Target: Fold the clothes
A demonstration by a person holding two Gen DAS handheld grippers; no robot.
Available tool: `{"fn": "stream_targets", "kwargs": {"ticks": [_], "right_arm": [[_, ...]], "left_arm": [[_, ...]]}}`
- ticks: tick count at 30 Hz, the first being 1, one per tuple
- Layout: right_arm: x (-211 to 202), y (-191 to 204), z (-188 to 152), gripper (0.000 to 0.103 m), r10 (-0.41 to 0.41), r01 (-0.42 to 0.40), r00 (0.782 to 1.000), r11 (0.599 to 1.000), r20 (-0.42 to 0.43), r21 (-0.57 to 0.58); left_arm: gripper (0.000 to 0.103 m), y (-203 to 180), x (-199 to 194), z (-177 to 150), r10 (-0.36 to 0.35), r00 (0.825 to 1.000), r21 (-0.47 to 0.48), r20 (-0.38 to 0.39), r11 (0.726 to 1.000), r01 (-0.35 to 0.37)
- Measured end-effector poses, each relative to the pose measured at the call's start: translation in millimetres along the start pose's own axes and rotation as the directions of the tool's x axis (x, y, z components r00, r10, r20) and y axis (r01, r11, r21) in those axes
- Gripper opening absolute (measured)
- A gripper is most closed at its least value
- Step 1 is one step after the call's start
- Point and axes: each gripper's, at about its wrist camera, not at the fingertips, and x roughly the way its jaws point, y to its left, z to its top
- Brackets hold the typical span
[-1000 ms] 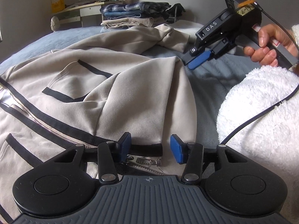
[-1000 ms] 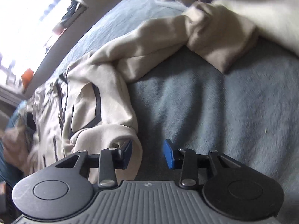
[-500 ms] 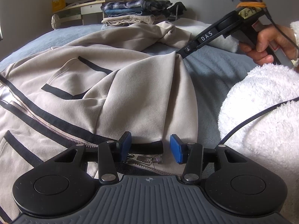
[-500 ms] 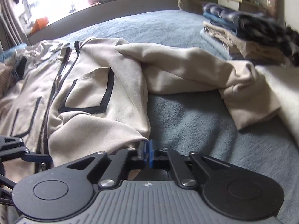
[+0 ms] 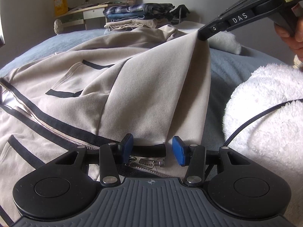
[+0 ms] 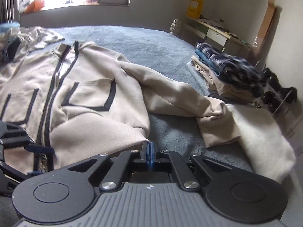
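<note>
Blue-grey bedding (image 6: 144,43) covers the bed, and a beige zip jacket (image 5: 132,87) with black trim lies spread across it. Folded clothes (image 6: 223,68) are stacked near the far wall. At the jacket's side edge, the right gripper (image 6: 150,152) is clamped on the fabric, lifting it into a peak. The left gripper (image 5: 152,149) hovers with jaws apart over the zipper end (image 5: 145,163) at the hem, pads clear of the cloth.
</note>
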Motion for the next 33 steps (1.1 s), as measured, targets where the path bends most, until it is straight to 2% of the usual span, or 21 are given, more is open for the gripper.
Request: {"fn": "stream_targets", "kwargs": {"ticks": [3, 6, 9, 11, 12, 13, 15, 16, 17, 19, 24, 28, 33], "right_arm": [[5, 3, -6, 0.0, -0.041, 0.04, 0.998, 0.998, -0.036, -0.043], [24, -10, -13, 0.0, -0.023, 0.025, 0.991, 1.0, -0.132, 0.015], [17, -11, -9, 0.0, -0.006, 0.009, 0.995, 1.0, -0.097, 0.029], [23, -12, -9, 0.0, -0.006, 0.009, 0.992, 1.0, -0.122, 0.022], [26, -13, -10, 0.0, -0.003, 0.007, 0.991, 1.0, -0.133, 0.023], [29, -14, -11, 0.0, 0.003, 0.001, 0.99, 1.0, -0.142, 0.03], [32, -15, -12, 0.001, 0.008, -0.003, 0.989, 0.999, -0.148, 0.039], [33, -16, -12, 0.001, 0.009, -0.003, 0.989, 0.999, -0.149, 0.042], [34, -16, -13, 0.001, 0.011, -0.004, 0.989, 0.999, -0.151, 0.046], [36, -18, -13, 0.001, 0.014, -0.006, 0.989, 0.999, -0.151, 0.05], [27, -14, -9, 0.001, -0.002, -0.001, 0.993, 1.0, -0.118, -0.022], [31, -15, -11, 0.001, 0.003, -0.008, 0.989, 0.999, -0.145, -0.032], [45, -11, -17, 0.0, -0.007, -0.012, 0.978, 0.996, -0.208, -0.089]], "left_arm": [[0.047, -2, -1, 0, -0.004, 1.0, 0.014, 0.001, 1.0, 0.004], [0.047, -5, -2, -1, -0.004, 1.0, 0.045, 0.0, 0.999, 0.004], [0.047, -10, -1, -4, -0.001, 1.0, 0.082, 0.001, 0.997, 0.001], [0.047, -13, 1, -4, 0.014, 1.0, 0.106, 0.0, 0.994, -0.014], [0.045, -14, 1, -4, 0.023, 1.0, 0.115, 0.002, 0.993, -0.023], [0.036, -15, 2, -4, 0.032, 0.999, 0.124, 0.003, 0.992, -0.032], [0.026, -12, 1, -4, 0.009, 1.0, 0.106, 0.005, 0.994, -0.01], [0.013, -12, 0, -4, 0.002, 1.0, 0.105, 0.007, 0.994, -0.003], [0.01, -12, -1, -3, -0.003, 1.0, 0.107, 0.009, 0.994, 0.002], [0.008, -10, -6, -2, -0.022, 1.0, 0.107, 0.01, 0.994, 0.02], [0.005, 4, -22, 2, -0.144, 0.99, 0.026, 0.005, 0.989, 0.143], [0.005, 1, -23, 1, -0.18, 0.983, 0.054, -0.023, 0.982, 0.181], [0.005, 8, -13, -4, -0.23, 0.972, -0.018, -0.05, 0.973, 0.229]]}}
